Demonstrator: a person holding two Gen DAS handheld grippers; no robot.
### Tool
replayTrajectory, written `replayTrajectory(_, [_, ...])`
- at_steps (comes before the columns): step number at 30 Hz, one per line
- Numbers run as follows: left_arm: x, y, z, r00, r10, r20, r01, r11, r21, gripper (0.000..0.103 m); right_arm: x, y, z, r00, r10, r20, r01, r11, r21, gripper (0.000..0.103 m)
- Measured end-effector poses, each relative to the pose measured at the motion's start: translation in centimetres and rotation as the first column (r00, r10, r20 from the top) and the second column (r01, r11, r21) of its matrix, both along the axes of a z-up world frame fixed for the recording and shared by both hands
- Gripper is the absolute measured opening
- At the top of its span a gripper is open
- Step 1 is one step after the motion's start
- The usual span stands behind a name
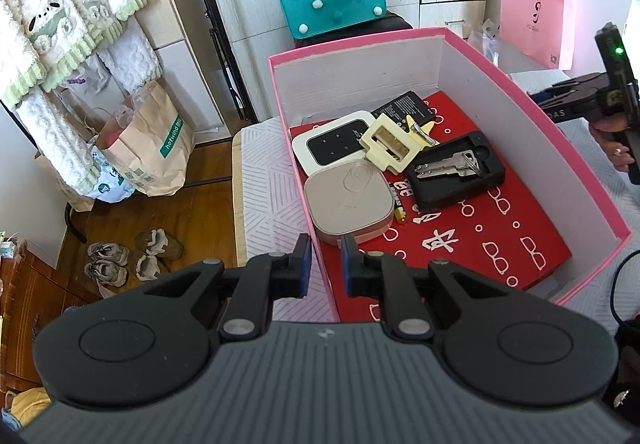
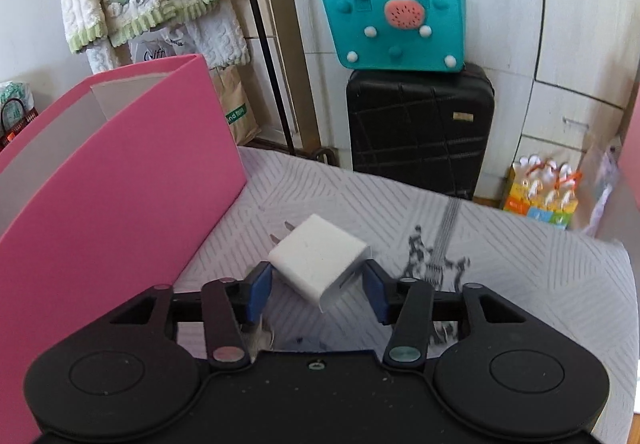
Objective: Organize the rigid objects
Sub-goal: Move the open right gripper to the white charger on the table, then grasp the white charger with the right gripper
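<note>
A pink box with a red lining stands on the table and holds several things: a grey rounded case, a white router, a cream plastic frame, a black tray with keys, a black battery pack and an AA battery. My left gripper is open and empty, its fingers straddling the box's near wall. My right gripper is open around a white plug charger lying on the table beside the box's pink wall; the pads do not press it. The right gripper also shows at the left wrist view's right edge.
A grey patterned cloth covers the table. Behind stand a black suitcase with a teal felt bag on top, a pink paper bag, brown paper bags and shoes on the wooden floor.
</note>
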State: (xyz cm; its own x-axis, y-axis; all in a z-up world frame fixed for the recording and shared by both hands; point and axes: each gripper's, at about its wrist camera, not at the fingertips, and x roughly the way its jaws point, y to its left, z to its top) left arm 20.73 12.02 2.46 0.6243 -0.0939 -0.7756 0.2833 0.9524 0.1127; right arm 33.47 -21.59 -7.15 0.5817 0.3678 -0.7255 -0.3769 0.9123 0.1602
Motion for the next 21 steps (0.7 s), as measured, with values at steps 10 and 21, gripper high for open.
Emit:
replayTrajectory(10, [-0.1, 0.1, 0.0, 1.000, -0.003, 0.006, 0.003, 1.000, 0.003, 0.014, 0.9, 1.2, -0.5, 0.998, 0.014, 0.066, -0.011, 0.998, -0.054, 0.070])
replayTrajectory(21, [-0.1, 0.1, 0.0, 1.000, -0.005, 0.006, 0.005, 1.000, -0.007, 0.014, -0.8, 1.6, 0.8, 0.994, 0.008, 0.109, 0.000, 0.997, -0.079, 0.063])
